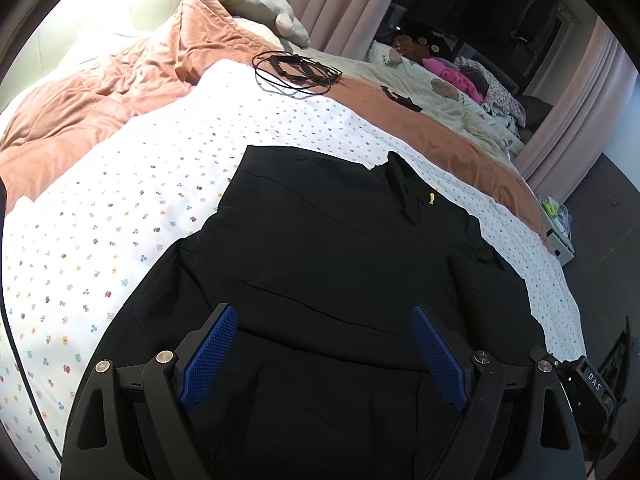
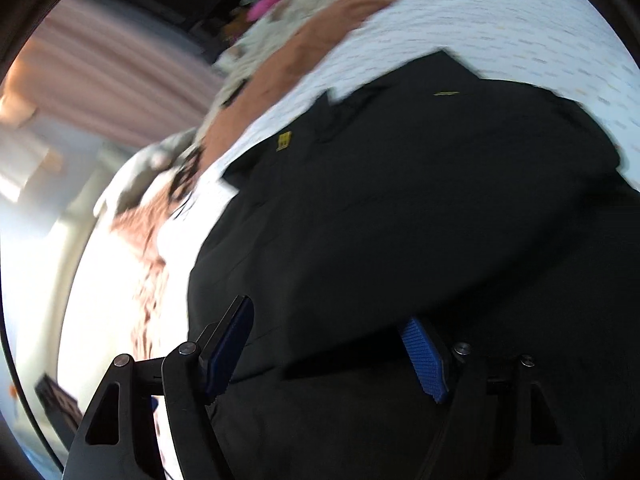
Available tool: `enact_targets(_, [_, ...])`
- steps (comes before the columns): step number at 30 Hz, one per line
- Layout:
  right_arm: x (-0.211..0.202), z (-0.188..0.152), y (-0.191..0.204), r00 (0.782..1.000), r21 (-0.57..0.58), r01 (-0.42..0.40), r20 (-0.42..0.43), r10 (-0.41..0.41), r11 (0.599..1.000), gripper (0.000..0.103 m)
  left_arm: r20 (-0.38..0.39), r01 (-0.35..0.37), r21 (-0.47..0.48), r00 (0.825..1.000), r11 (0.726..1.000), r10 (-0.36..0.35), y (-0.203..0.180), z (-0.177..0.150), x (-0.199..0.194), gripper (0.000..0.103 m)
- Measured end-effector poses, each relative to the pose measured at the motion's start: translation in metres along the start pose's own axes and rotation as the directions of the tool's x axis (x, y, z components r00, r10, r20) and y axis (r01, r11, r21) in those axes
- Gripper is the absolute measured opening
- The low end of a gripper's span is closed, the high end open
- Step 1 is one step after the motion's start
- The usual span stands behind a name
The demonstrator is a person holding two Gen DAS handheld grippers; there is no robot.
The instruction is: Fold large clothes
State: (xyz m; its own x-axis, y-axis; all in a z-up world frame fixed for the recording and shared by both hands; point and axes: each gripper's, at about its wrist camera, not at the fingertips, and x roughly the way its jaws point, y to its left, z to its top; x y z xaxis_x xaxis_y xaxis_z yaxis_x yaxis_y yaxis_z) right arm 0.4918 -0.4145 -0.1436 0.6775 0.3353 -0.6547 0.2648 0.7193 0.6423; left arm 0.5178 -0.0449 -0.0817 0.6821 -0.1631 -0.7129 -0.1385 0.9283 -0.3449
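A large black garment (image 1: 328,248) lies spread on the flower-print bed sheet (image 1: 120,208), collar toward the far right, with a small yellow mark (image 1: 431,198) near the collar. My left gripper (image 1: 324,316) is open and empty, hovering over the garment's near part. In the blurred right wrist view the same black garment (image 2: 400,208) fills the middle, with a yellow label (image 2: 284,141). My right gripper (image 2: 332,324) is open over the garment's near edge; a dark fold covers the tip of its right finger (image 2: 424,356).
An orange quilt (image 1: 120,76) and a grey pillow (image 1: 256,4) lie at the bed's head. Black coiled cables (image 1: 296,70) rest on the sheet beyond the garment. Piled clothes (image 1: 460,76) sit at the far right, by pink curtains (image 1: 332,0). Dark floor (image 1: 600,216) runs along the right.
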Motion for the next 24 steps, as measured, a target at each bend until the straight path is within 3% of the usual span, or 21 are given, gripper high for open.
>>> enact_targets(7, [-0.020,0.027,-0.050,0.991,0.133,0.043,0.123,-0.059,0.990,0.073,-0.001,-0.008,0.005,1.000,1.000,0.008,-0.001,0.000,0.002,0.089])
enact_targets(9, [-0.019,0.031,-0.061,0.987,0.163,0.060,0.140,-0.083,0.985,0.064,-0.002,-0.010,-0.005,1.000,1.000,0.010,0.002,0.001,0.002,0.089])
enact_targets(10, [-0.016,0.033,-0.065,0.987,0.176,0.057,0.139,-0.082,0.983,0.053,-0.002,-0.011,-0.008,1.000,1.000,0.011,0.003,0.001,0.002,0.089])
enact_targets(11, [-0.014,0.034,-0.068,0.987,0.183,0.047,0.142,-0.074,0.982,0.030,0.000,-0.012,-0.009,1.000,1.000,0.012,0.004,0.001,0.001,0.089])
enact_targets(13, [-0.016,0.034,-0.068,0.986,0.174,0.026,0.159,-0.054,0.984,0.013,0.010,-0.013,-0.011,1.000,1.000,0.013,0.005,0.002,-0.002,0.089])
enact_targets(19, [-0.028,0.037,-0.014,0.969,0.000,-0.077,0.236,0.074,0.997,0.006,0.029,-0.011,-0.051,1.000,0.999,0.012,0.020,0.009,-0.009,0.089])
enact_targets(24, [-0.009,0.024,0.062,0.968,-0.189,-0.097,0.212,0.137,0.977,0.006,0.065,-0.023,-0.109,0.997,0.994,0.030,0.047,0.020,-0.027,0.089])
